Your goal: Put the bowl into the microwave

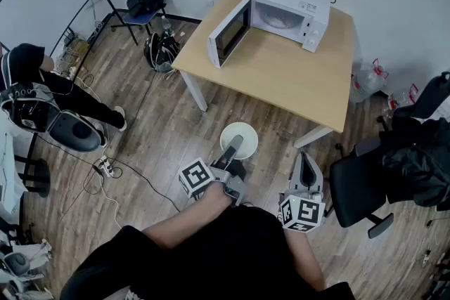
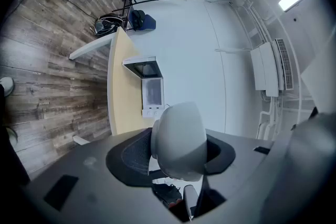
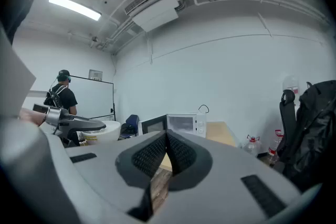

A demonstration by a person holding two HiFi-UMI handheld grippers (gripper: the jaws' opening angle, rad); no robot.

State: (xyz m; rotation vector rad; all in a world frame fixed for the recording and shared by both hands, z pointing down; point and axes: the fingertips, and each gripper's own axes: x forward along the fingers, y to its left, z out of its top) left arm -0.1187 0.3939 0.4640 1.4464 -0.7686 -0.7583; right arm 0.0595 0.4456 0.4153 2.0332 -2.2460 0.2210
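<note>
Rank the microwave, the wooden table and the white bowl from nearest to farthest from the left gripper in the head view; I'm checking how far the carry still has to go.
1. white bowl: gripped at its rim by the left gripper.
2. wooden table: ahead, its near edge just past the bowl.
3. microwave: at the table's far end, standing open.

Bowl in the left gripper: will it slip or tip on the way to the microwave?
The bowl looks smooth and glossy, probably hard, so it may slip in the grip. The left gripper holds it by one side only, so it could pivot and tip. It looks empty from the head view, so likely light.
</note>
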